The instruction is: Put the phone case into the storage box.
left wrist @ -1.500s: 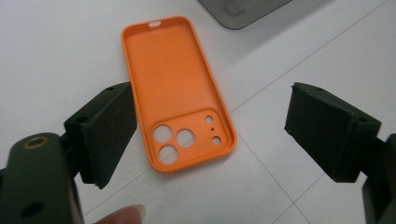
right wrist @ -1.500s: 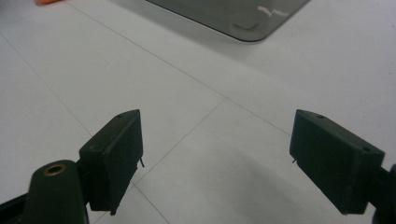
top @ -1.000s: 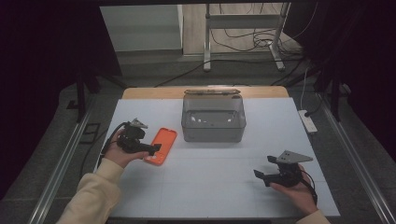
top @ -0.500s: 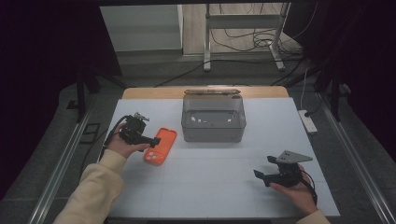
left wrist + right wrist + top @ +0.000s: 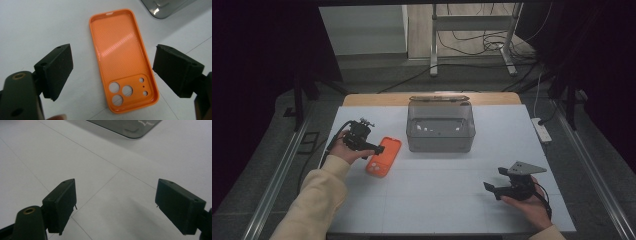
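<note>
An orange phone case (image 5: 383, 156) lies inside-up on the white table, left of the middle. In the left gripper view the case (image 5: 122, 57) lies flat, its camera cut-outs nearest the camera. My left gripper (image 5: 374, 148) hovers at the case's left edge. Its jaws stand wide open (image 5: 112, 72) on either side of the case, above it and not touching. My right gripper (image 5: 493, 178) rests open near the front right of the table, with bare table between its jaws (image 5: 125, 202).
A clear grey plastic box (image 5: 440, 127) with its lid tipped back stands at the table's far middle, just right of the case; its corner (image 5: 125, 126) shows in the right gripper view. A white power strip (image 5: 543, 131) lies at the table's right edge.
My left hand and gripper have shifted slightly toward the far side of the table. The case and the right gripper stay where they were.
</note>
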The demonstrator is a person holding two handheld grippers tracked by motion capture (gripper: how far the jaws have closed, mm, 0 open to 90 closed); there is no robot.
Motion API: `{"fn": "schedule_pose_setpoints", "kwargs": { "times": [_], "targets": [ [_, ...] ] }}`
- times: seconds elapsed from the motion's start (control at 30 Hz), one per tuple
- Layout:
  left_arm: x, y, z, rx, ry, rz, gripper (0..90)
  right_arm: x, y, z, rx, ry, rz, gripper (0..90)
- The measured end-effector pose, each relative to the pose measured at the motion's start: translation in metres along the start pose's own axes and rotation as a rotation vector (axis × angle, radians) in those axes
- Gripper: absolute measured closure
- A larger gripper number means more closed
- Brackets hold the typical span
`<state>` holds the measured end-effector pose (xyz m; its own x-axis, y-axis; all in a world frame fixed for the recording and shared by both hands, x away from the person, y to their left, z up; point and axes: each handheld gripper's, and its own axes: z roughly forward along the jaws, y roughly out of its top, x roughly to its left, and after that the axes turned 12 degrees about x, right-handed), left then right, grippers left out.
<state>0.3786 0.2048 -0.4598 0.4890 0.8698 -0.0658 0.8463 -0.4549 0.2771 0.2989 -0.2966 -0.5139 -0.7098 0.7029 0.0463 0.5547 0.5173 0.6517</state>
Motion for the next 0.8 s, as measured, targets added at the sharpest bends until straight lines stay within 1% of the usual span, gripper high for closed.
{"fn": "schedule_pose_setpoints", "kwargs": {
  "times": [0.07,0.13,0.17,0.23,0.3,0.43,0.53,0.67,0.73,0.8],
  "targets": [
    [-0.001,0.001,0.001,0.003,-0.001,0.007,15.9,0.0,0.0,0.0,0.001,-0.001,-0.001,17.4],
    [-0.001,0.002,0.001,0.004,0.011,0.006,15.8,0.0,0.0,0.0,0.001,-0.001,0.0,17.5],
    [-0.001,0.002,0.001,0.006,0.01,0.01,15.4,0.0,0.0,0.0,0.001,0.0,0.0,17.4],
    [0.0,0.004,0.002,0.009,0.012,-0.001,14.5,0.0,0.0,0.0,-0.001,0.002,0.001,17.5],
    [0.001,0.005,0.002,0.012,0.01,-0.001,13.2,0.0,0.0,0.001,0.0,0.001,0.001,17.5],
    [0.004,0.007,0.003,0.018,0.013,-0.017,12.8,0.0,0.0,0.001,0.001,0.001,0.002,17.5],
    [0.006,0.009,0.003,0.027,0.008,-0.019,13.0,0.0,0.0,0.001,0.001,0.002,0.002,17.5],
    [0.009,0.013,0.005,0.037,0.014,-0.029,12.5,0.0,0.0,0.001,0.002,0.001,0.002,17.5],
    [0.011,0.014,0.007,0.036,0.004,-0.04,12.3,0.0,0.0,0.001,0.002,0.001,0.001,17.5],
    [0.013,0.015,0.008,0.039,-0.002,-0.042,12.0,0.0,0.0,0.001,0.002,0.001,0.001,17.6]
  ]
}}
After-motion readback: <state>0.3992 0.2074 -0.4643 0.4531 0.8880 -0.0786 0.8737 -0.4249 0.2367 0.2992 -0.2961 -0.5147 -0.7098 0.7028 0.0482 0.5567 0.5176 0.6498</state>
